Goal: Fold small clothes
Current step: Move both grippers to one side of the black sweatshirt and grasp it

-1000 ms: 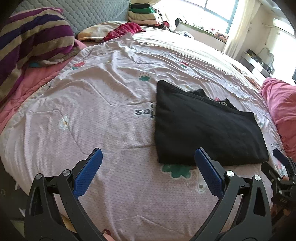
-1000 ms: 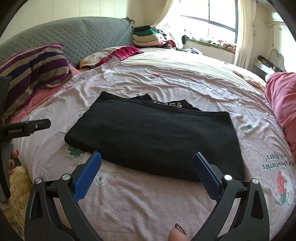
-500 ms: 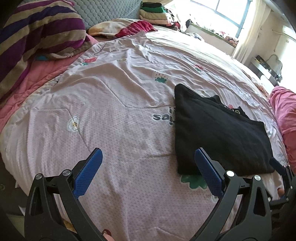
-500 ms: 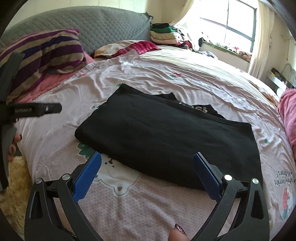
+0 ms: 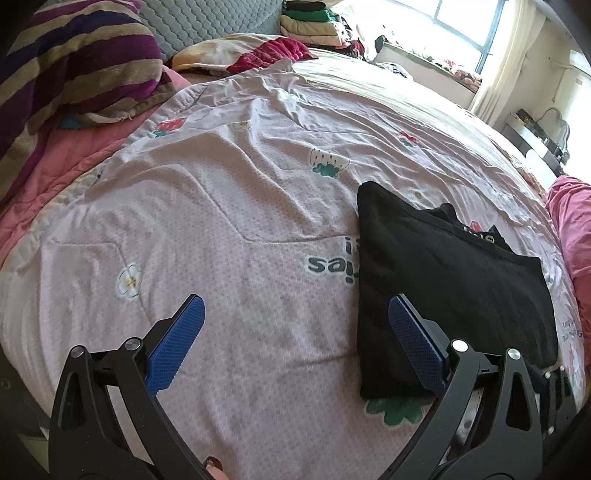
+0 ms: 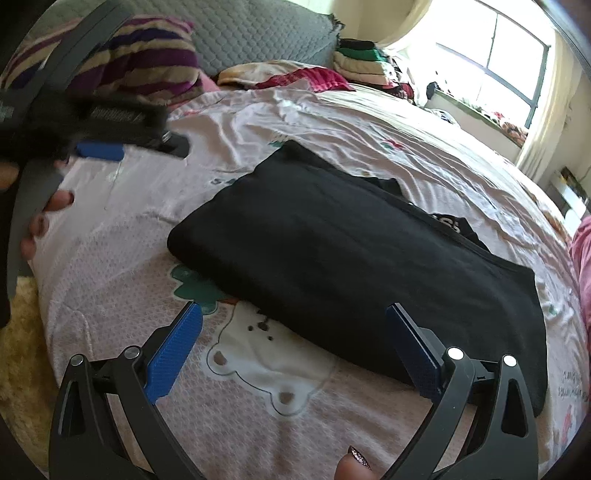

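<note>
left gripper [image 5: 291, 338]: jaws spread wide, nothing between them; hovering over bare quilt, likely lining up on the garment's near-left corner.
right gripper [image 6: 291, 341]: jaws released too, empty; low over the bear print at the garment's front edge, likely set for a grab along that hem.
black garment [image 6: 354, 254]: lying flat on the bed, already folded into a rough rectangle, a printed strip peeking out at the far edge; laid flat probably so another fold can go over cleanly.
garment vs left jaws: off to the right; right pad overlapping the near-left edge in view, contact not clear; left pad well apart over quilt.
garment vs right jaws: just ahead; right pad at the near edge, left pad short of it over the print; not between the jaws.
quilt [image 5: 207, 221]: pink, wrinkled, cartoon prints; serving as folding surface.
striped pillow [image 5: 74, 62]: far left, well apart.
clothes stack [image 5: 310, 18]: at the head of the bed, probably finished pieces.
stage guess: mid-task, next fold not yet begun.
</note>
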`<state>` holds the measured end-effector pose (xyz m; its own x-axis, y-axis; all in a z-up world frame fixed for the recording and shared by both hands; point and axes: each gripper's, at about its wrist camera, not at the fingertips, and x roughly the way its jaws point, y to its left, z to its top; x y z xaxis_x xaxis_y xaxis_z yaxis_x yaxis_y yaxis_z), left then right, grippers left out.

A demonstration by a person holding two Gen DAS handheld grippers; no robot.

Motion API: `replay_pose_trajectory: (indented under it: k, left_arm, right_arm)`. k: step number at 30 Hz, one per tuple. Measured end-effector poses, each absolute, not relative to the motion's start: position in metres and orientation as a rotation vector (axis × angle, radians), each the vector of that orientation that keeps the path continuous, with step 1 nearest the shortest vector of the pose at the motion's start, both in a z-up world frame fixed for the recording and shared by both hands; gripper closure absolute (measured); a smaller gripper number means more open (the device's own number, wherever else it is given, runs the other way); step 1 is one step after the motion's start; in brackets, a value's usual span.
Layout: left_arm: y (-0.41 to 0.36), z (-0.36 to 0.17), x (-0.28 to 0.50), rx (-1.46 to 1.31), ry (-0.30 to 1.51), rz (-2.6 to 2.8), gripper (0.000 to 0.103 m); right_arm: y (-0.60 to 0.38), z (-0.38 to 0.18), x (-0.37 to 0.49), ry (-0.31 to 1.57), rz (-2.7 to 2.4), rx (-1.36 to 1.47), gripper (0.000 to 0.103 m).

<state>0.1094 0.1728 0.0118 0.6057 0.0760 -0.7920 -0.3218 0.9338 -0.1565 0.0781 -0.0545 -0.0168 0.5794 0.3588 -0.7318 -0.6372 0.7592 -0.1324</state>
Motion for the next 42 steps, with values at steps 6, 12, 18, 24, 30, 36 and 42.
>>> replay_pose_trajectory:
  k: [6,12,18,24,30,36,42]
  left_arm:
    - [0.173,0.008,0.127,-0.282,0.911,0.236,0.01]
    - [0.171,0.01,0.141,-0.263,0.907,0.231,0.01]
    - [0.17,0.008,0.156,-0.251,0.912,0.22,0.01]
    - [0.17,-0.003,0.176,-0.274,0.942,0.198,0.01]
    - [0.171,-0.012,0.198,-0.312,0.974,0.174,0.01]
    - [0.167,-0.021,0.213,-0.351,1.012,0.135,0.01]
    - [0.161,-0.026,0.223,-0.388,1.042,0.088,0.01]
  right_arm:
    - [-0.037,-0.033,0.083,0.734,0.573,-0.482,0.005]
    - [-0.034,-0.041,0.098,0.744,0.542,-0.475,0.005]
    - [-0.025,-0.045,0.108,0.733,0.523,-0.497,0.005]
    - [-0.015,-0.047,0.118,0.706,0.496,-0.518,0.005]
    - [-0.011,-0.046,0.125,0.681,0.482,-0.52,0.006]
    - [-0.018,-0.038,0.12,0.617,0.49,-0.48,0.031]
    - [-0.034,-0.026,0.116,0.571,0.536,-0.393,0.082]
